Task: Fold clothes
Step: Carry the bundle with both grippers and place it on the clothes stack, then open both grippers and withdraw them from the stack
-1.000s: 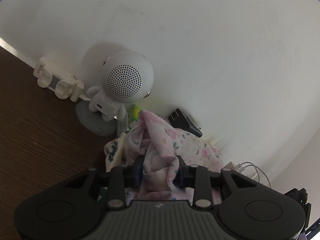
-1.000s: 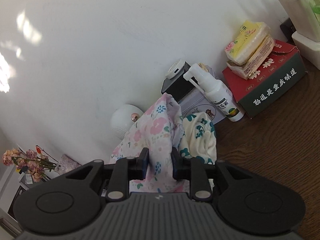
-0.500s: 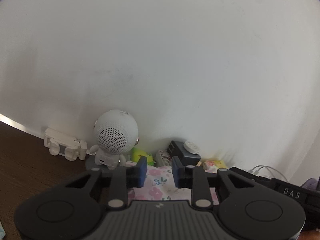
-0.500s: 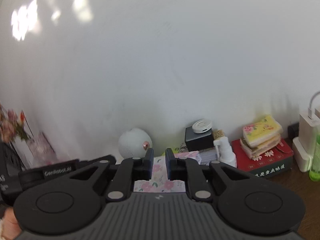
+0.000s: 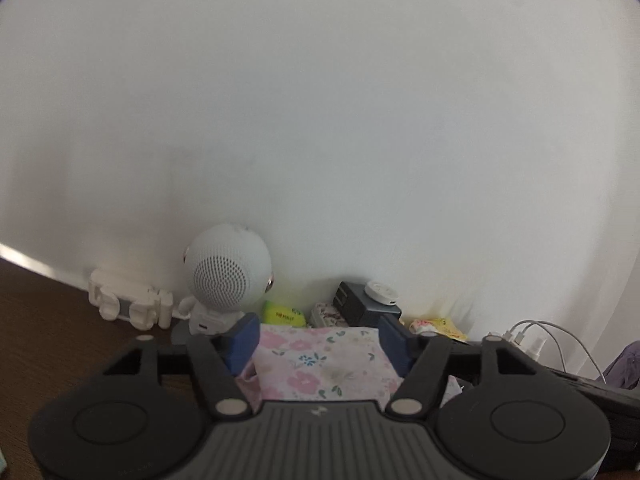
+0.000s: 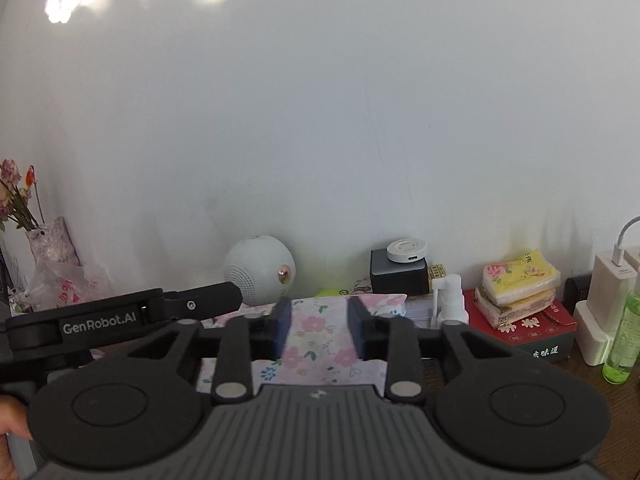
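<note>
The pink floral garment (image 5: pixel 320 360) lies flat on the brown table near the wall, folded into a neat rectangle. My left gripper (image 5: pixel 319 336) hovers over its near part with the jaws opening wide. Its blue pads (image 5: pixel 244 340) stand off both sides of the cloth and do not press it. In the right wrist view the same garment (image 6: pixel 316 344) shows between and beyond my right gripper (image 6: pixel 320 326). Those jaws are also opening, and the cloth lies loose between them. The left gripper's black body (image 6: pixel 120 320) reaches in from the left there.
A white round robot-shaped speaker (image 5: pixel 228 276) and a white phone stand (image 5: pixel 128 304) sit by the wall. A black box with a white puck (image 6: pixel 400 268), a spray bottle (image 6: pixel 450 304), tissue packs (image 6: pixel 520 284) on a red-green box, chargers (image 6: pixel 608 280), a green bottle (image 6: pixel 626 332) and a vase (image 6: pixel 52 244) crowd the back.
A second ago both grippers were shut on bunched floral cloth held up. The cloth now lies flat, both jaws have let go and spread, and both views have risen and rolled level.
</note>
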{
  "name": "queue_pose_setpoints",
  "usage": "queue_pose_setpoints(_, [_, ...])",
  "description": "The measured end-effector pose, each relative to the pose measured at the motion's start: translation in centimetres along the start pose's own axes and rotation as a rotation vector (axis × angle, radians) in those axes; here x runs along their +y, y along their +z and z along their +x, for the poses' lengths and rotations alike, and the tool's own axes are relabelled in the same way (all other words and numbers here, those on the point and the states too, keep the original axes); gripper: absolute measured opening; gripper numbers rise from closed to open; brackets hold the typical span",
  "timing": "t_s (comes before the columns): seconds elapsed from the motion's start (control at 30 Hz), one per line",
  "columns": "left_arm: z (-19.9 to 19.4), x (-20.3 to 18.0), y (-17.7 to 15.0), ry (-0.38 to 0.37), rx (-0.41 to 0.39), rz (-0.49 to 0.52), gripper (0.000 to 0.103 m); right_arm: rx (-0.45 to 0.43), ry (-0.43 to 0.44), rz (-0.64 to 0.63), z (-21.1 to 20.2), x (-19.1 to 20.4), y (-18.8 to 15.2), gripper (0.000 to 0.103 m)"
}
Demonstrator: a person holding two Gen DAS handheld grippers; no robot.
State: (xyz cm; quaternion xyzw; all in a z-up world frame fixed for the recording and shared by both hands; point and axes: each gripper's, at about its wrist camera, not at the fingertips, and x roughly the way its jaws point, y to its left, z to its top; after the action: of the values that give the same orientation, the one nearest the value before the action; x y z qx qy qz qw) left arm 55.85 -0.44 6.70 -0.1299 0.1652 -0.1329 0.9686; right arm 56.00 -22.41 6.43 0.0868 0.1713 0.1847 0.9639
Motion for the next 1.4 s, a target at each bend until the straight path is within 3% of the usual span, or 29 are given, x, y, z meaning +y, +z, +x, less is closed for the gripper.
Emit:
queue_pose_setpoints(0.07, [-1.8,-0.5,0.0,0.020,-0.008,0.031,0.100,-0.004,-0.030,-0.017,-1.5,0.5,0.0,0.060])
queue_pose_setpoints(0.13, [-3.7,-0.9,-0.4,0.043,-0.015,0.059,0.103,0.004,-0.053,-0.033,-2.8,0.9,-0.3,0.073])
queue_pose_setpoints(0.3, [-7.5,-1.5,-2.0,0.091,0.020,0.098,0.103,0.029,-0.083,-0.042,-5.9,2.1,-1.8,0.086])
queue_pose_setpoints(0.4, [-10.1,-1.7,-3.0,0.112,0.030,0.102,0.103,0.030,-0.099,-0.043,-8.0,2.6,-2.8,0.100])
queue_pose_setpoints(0.53, [-13.4,-2.0,-4.4,0.150,0.069,0.118,0.103,0.058,-0.107,-0.018,-11.3,3.6,-3.6,0.102])
queue_pose_setpoints(0.67, [-17.7,-2.5,-6.0,0.132,0.113,0.088,0.103,0.093,-0.156,0.012,-15.3,5.2,-4.5,0.103])
queue_pose_setpoints(0.87, [-25.8,-4.7,-8.9,0.138,0.141,0.120,0.103,0.135,-0.143,0.005,-22.8,7.4,-6.9,0.103])
queue_pose_setpoints(1.07, [-34.6,-7.3,-13.1,0.112,0.167,0.090,0.103,0.184,-0.171,-0.075,-31.1,11.6,-10.8,0.103])
queue_pose_setpoints(1.17, [-38.4,-8.4,-15.3,0.104,0.191,0.089,0.103,0.207,-0.140,-0.067,-34.8,13.1,-13.3,0.103])
queue_pose_setpoints(1.3, [-42.5,-9.8,-18.7,0.135,0.183,0.160,0.103,0.217,-0.133,-0.051,-38.9,13.8,-16.6,0.103])
queue_pose_setpoints(1.4, [-44.9,-10.2,-21.1,0.158,0.178,0.184,0.103,0.202,-0.189,-0.060,-41.3,14.2,-18.7,0.103])
